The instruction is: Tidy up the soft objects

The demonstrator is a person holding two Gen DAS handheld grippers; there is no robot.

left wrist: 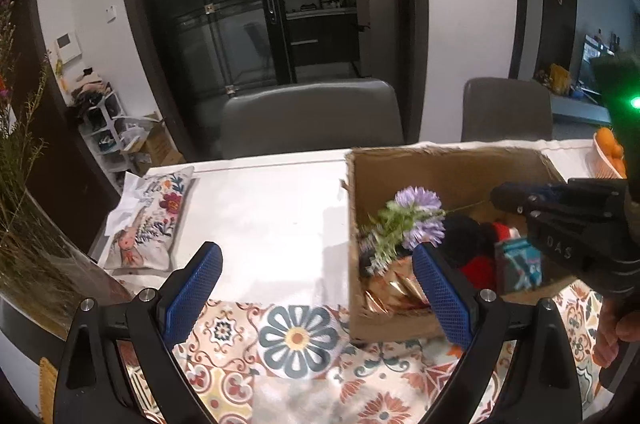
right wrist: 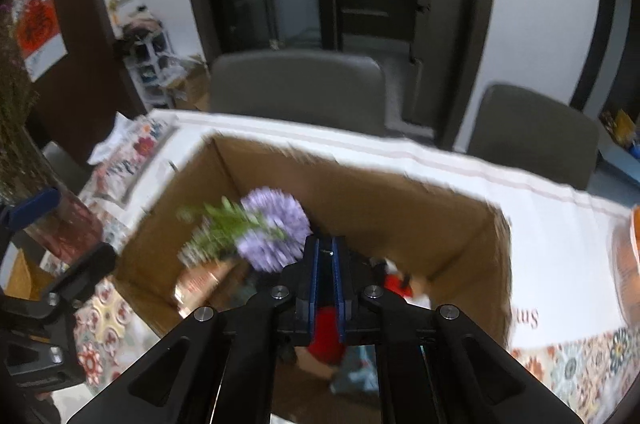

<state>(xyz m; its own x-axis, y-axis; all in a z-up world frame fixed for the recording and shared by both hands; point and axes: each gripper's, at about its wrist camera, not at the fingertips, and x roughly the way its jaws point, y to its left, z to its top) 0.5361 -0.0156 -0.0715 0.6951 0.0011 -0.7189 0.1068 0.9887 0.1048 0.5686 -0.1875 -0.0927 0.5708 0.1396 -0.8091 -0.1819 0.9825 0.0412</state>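
Note:
A purple artificial flower (left wrist: pixel 420 220) with green leaves hangs over the open cardboard box (left wrist: pixel 440 176). My right gripper (left wrist: pixel 498 198) comes in from the right and is shut on the flower's thin stem. In the right wrist view the blurred flower (right wrist: pixel 276 228) sticks out left of the right gripper (right wrist: pixel 325 244), above the box (right wrist: pixel 360 200). In the box lie a red soft item (left wrist: pixel 476 268), a dark ball (left wrist: pixel 466 236) and a gold packet (left wrist: pixel 394 288). My left gripper (left wrist: pixel 318 256) is open over the table, left of the box, holding nothing.
A patterned cloth (left wrist: pixel 296 344) covers the table's near side. An embroidered cushion (left wrist: pixel 148 224) lies at the far left. A glass vase of dried stems (left wrist: pixel 24 224) stands at the left edge, and a bowl of oranges (left wrist: pixel 608 152) at the right. Two grey chairs (left wrist: pixel 312 120) are behind the table.

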